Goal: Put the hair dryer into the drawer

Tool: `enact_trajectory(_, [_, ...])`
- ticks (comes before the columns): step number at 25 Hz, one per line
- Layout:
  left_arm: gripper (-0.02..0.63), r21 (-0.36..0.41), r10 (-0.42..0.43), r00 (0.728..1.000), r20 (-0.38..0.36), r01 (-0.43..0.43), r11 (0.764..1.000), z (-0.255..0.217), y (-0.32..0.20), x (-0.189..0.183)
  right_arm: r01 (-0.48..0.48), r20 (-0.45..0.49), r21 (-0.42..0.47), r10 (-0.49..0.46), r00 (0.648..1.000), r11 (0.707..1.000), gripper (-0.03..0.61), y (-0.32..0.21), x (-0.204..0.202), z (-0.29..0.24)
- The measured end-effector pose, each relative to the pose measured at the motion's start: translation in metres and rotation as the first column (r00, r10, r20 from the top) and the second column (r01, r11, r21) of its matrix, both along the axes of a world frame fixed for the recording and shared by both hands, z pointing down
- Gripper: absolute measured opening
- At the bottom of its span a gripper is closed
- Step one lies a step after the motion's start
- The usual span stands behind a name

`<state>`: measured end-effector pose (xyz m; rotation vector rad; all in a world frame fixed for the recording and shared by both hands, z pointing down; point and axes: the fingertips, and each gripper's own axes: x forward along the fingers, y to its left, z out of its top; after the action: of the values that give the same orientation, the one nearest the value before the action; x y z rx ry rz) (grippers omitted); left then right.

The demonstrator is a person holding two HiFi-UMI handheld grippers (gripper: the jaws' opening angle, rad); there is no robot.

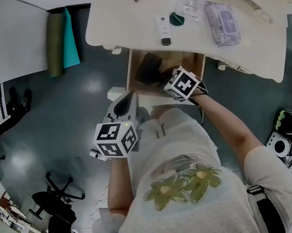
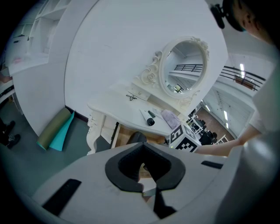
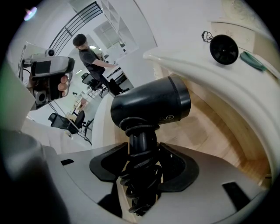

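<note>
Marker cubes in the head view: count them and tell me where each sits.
2. One cube rides the left gripper; the other rides the right gripper, holding the hair dryer at the drawer.

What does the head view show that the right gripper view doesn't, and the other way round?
Only the head view: the left gripper, a rolled green and teal mat on the floor, and a purple packet on the table. Only the right gripper view: the right gripper, jaws shut on the cord-wrapped handle of the black hair dryer, and a person in a dark shirt behind. Both: that hair dryer, the open wooden drawer and the cream dressing table.
</note>
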<state>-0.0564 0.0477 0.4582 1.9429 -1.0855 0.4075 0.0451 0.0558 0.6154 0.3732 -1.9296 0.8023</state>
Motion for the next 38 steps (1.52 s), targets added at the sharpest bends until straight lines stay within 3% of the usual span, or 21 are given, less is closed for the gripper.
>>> enact_trajectory(38, [0.009, -0.035, -0.014, 1.000, 0.001, 0.014, 0.999, 0.012, -0.003, -0.007, 0.023, -0.052, -0.051, -0.026, 0.998, 0.998, 0.221, -0.001, 0.000, 0.033])
